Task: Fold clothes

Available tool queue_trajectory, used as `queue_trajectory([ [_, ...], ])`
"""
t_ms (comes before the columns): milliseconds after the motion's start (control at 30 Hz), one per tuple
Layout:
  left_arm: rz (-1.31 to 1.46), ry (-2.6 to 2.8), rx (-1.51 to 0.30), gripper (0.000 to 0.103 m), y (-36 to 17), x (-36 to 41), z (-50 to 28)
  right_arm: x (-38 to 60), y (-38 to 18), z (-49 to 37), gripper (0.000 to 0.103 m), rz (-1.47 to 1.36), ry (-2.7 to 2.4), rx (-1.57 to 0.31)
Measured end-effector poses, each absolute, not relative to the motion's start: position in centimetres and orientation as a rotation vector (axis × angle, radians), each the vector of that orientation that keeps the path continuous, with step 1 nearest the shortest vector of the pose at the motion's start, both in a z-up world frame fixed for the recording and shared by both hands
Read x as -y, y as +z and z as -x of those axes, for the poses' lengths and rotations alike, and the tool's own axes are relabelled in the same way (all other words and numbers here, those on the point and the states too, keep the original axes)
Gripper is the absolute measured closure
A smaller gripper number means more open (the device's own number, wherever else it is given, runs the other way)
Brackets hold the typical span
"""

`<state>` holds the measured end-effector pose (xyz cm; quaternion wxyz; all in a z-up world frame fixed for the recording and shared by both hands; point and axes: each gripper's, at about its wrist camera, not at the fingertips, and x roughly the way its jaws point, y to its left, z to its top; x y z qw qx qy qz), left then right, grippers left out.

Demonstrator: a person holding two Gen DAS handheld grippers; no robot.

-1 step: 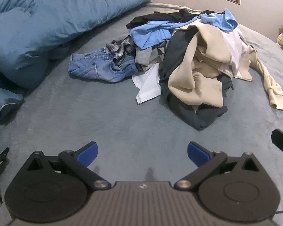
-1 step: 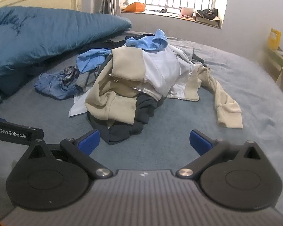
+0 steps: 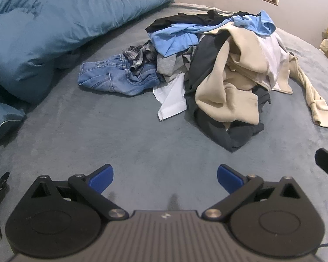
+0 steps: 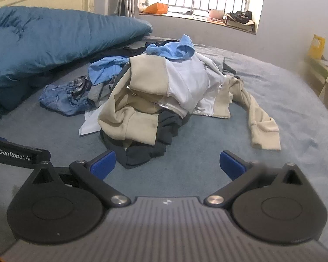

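On the grey-blue bed (image 3: pixel 120 144), a loose heap of clothes (image 3: pixel 218 69) is seen near the middle, well apart from both grippers. Nothing is shown to have changed: the other pictures of the same two views match these, with every garment and both grippers in the same places.

A cream zip hoodie (image 4: pixel 142 120) is draped over the top and front of the heap, with one sleeve (image 4: pixel 262 128) trailing out onto the bed on the right. A light blue garment (image 3: pixel 175 40) is bunched at the back, and a dark grey garment (image 3: pixel 231 135) is crumpled under the hoodie at the near edge. A white piece (image 3: pixel 172 101) pokes out on the left. Blue jeans (image 3: pixel 118 80) are spread beside the heap on its left, with a plaid garment (image 3: pixel 137 56) lying across them. A teal duvet (image 3: pixel 54 32) is piled along the far left.

The left gripper (image 3: pixel 165 178) is held wide and empty above bare bedding. The right gripper (image 4: pixel 167 162) is likewise spread wide with nothing in it, and is pointed at the near edge of the heap.

No folded garment is seen in either view; every piece in sight is rumpled or tangled. Whether folded ones lie out of view cannot be told. For the task, plenty of folding is judged to remain, and the hoodie on top is judged the easiest piece to reach.
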<state>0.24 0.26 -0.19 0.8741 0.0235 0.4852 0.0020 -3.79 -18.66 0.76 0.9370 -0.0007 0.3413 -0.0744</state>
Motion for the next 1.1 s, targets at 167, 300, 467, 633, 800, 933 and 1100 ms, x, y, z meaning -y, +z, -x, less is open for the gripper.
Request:
queue_trajectory([
  [167, -0.006, 0.001, -1.018, 0.001, -1.0, -1.3, -1.2, 18.1, 0.7, 2.0, 0.001, 0.033, -0.173, -0.746],
  [300, -0.003, -0.044, -1.042, 0.001, -1.2, -2.7, -3.1, 15.9, 1.1, 1.2, 0.001, 0.081, -0.198, -0.709],
  [467, -0.020, -0.100, -1.020, 0.001, -1.3, -3.4, -3.0, 15.0, 0.7, 0.3, 0.001, 0.056, -0.203, -0.718],
  [633, -0.038, -0.122, -1.014, 0.001, -0.7, -3.2, -1.5, 14.8, -0.2, 0.6, 0.001, -0.032, -0.230, -0.806],
  [800, -0.070, -0.100, -1.045, 0.001, -0.3, -2.7, 0.2, 14.7, -1.2, 1.7, 0.001, -0.067, -0.256, -0.886],
  [933, -0.040, -0.066, -1.044, 0.001, 0.2, -2.5, 1.5, 15.4, -1.4, 2.8, 0.001, -0.086, -0.259, -0.940],
  [1100, -0.005, -0.010, -1.019, 0.001, 0.9, -2.0, 2.3, 16.7, -1.3, 3.4, 0.001, -0.099, -0.255, -0.977],
])
